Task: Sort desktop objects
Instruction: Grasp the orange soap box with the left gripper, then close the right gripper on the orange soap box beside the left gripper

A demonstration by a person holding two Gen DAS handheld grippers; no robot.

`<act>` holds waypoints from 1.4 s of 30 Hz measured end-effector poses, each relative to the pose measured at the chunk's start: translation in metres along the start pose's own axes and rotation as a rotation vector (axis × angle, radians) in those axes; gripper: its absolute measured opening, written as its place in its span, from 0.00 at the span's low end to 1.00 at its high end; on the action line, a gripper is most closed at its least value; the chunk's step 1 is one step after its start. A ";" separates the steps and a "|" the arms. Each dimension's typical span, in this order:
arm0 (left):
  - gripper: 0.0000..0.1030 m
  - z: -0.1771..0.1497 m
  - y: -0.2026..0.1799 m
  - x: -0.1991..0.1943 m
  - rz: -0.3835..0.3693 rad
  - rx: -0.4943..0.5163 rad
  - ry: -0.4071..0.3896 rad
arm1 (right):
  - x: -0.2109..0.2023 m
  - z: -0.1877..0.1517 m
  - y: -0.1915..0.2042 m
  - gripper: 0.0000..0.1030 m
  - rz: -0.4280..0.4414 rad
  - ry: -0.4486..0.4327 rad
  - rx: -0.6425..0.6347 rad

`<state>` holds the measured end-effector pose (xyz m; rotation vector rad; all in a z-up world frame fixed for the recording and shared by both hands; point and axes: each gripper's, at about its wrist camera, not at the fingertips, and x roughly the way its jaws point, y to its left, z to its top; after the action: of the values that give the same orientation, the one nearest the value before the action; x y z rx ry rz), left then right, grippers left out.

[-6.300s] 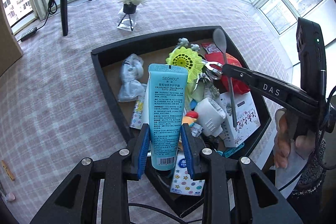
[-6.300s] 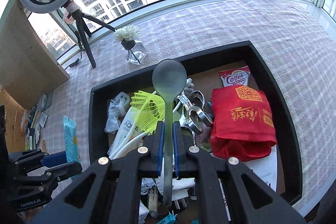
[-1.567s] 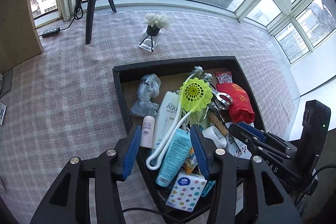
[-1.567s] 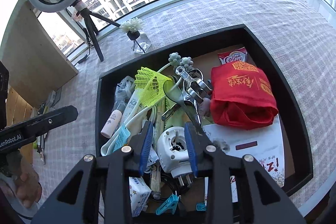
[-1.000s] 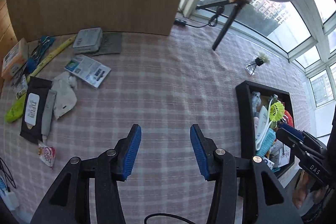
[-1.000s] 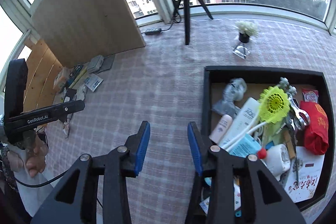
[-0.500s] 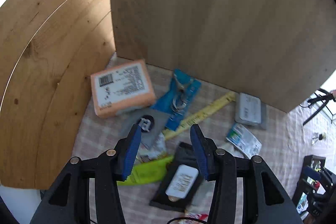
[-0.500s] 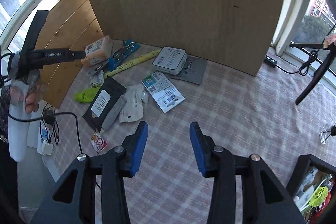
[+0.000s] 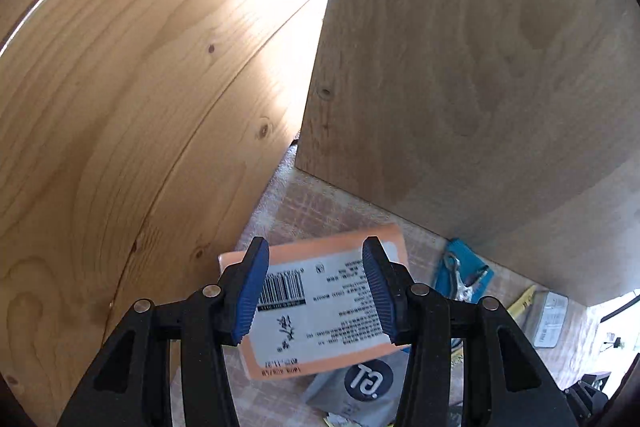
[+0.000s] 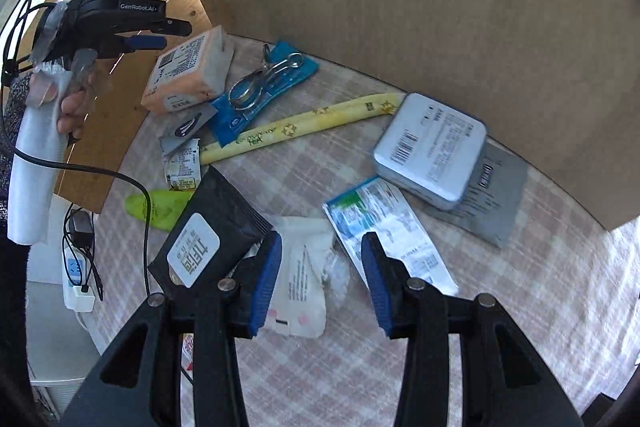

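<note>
Left wrist view shows your left gripper (image 9: 316, 287) with its blue pads parted about halfway and nothing between them, pointing steeply down over a peach-orange rectangular packet with a white barcode label (image 9: 320, 311). That packet lies on the pink checked tablecloth (image 9: 320, 211) in the corner where two upright wooden boards meet; it sits below the gap between the pads, not touched by them. A grey pouch with a round dark logo (image 9: 360, 383) pokes out from under its near edge.

Right wrist view shows your right gripper (image 10: 320, 287), also half open and empty, hovering over a crumpled white paper sachet (image 10: 304, 279). Just left of it lies a black wipes pack with a white label (image 10: 208, 235); just right, a blue-and-white printed leaflet packet (image 10: 384, 227). Farther right rests a pale blue rectangular tin (image 10: 432, 151).

Judging from this loose pile, sorting is only partly done: many items wait here, and neither tool has picked one up yet.
</note>
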<state>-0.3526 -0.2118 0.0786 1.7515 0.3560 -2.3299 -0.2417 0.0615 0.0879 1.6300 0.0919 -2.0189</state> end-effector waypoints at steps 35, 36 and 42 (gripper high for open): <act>0.48 -0.193 -0.065 0.007 -0.114 0.152 0.087 | 0.026 -0.067 0.030 0.40 -0.108 0.101 -0.188; 0.48 -0.209 -0.073 0.002 -0.084 0.175 0.070 | 0.021 -0.077 0.028 0.40 -0.108 0.097 -0.202; 0.53 -0.279 -0.123 -0.036 -0.085 0.273 0.015 | -0.012 -0.141 0.013 0.40 -0.108 0.112 -0.268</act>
<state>-0.1261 -0.0071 0.0472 1.9083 0.1197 -2.5278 -0.1091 0.1081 0.0654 1.5922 0.4798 -1.8966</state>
